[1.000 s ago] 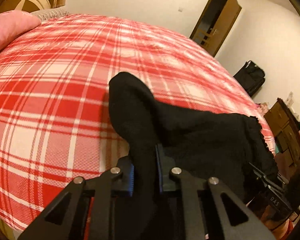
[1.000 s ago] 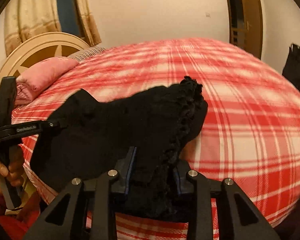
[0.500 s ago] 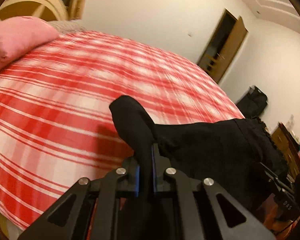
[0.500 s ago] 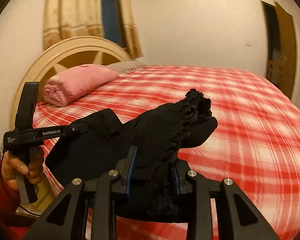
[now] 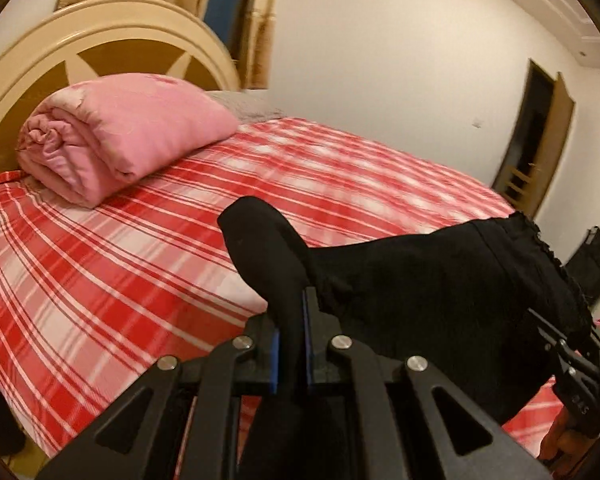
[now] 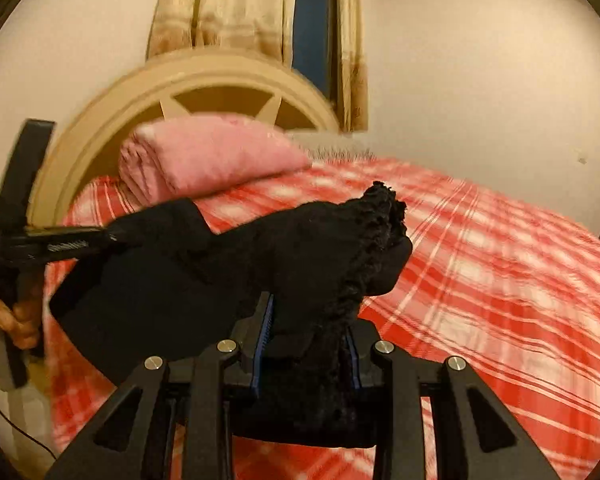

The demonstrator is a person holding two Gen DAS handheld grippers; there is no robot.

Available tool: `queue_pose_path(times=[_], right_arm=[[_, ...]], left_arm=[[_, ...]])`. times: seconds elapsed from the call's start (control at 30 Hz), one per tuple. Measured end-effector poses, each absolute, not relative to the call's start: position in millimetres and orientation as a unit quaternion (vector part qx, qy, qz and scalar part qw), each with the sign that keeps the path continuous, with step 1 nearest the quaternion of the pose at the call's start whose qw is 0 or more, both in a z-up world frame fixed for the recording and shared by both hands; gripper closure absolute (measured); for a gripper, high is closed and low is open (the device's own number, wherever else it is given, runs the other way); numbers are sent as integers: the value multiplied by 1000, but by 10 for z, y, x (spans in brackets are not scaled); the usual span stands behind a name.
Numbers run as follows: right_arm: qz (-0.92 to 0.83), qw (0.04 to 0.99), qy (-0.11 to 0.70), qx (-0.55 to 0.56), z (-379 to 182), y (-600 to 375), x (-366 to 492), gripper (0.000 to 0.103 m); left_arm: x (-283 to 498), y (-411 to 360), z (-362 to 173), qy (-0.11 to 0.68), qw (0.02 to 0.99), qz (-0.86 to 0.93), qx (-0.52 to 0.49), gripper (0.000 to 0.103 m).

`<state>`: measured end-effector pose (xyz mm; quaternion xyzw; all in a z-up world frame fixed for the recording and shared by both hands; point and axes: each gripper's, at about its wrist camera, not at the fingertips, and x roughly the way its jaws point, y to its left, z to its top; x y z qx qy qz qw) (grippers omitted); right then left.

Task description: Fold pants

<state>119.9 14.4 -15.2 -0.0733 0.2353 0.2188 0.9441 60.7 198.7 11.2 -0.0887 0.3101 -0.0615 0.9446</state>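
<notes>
The black pants (image 5: 420,280) hang stretched between my two grippers, lifted above the red plaid bed (image 5: 100,280). My left gripper (image 5: 290,320) is shut on one black corner of the pants that sticks up between its fingers. My right gripper (image 6: 308,328) is shut on the other end, which has a frilly black edge (image 6: 380,216). The pants (image 6: 180,280) span to the left gripper at the left in the right wrist view (image 6: 60,240). The right gripper shows at the right edge of the left wrist view (image 5: 572,356).
A folded pink blanket (image 5: 120,140) lies at the head of the bed by the cream headboard (image 5: 100,28). Curtains and a window (image 6: 312,32) are behind it. A brown door (image 5: 540,140) and a black bag (image 5: 592,264) stand at the far right.
Both grippers have lifted the pants higher and tilted up, so the headboard, pink blanket and curtains have come into view. Both stay shut on the pants.
</notes>
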Motion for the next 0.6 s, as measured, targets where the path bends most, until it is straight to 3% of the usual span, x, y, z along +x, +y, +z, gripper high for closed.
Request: queue_pose_path(times=[0.1,0.17,0.27,0.33,0.6], right_arm=[[197,925,310,-98,-638,226,1658,64],[189,910,358,-92,-871,178,1816,49],[195,913,356,-42,-790,-69,1830,33],[204,910,359,-41,-767,-140,1794,33],[137,947,291,13,-378,-546,1407,33]], left_arm=[[875,2092,-217,348,934,-32,-80,93],[1011,2176,-520,392,916,-11,-88,88],[987,2317,-756,410,906,8,-107,66],[937,2400,-796,407,907,34,-101,40],[727,2610,-431,356,928,82,-78,41]])
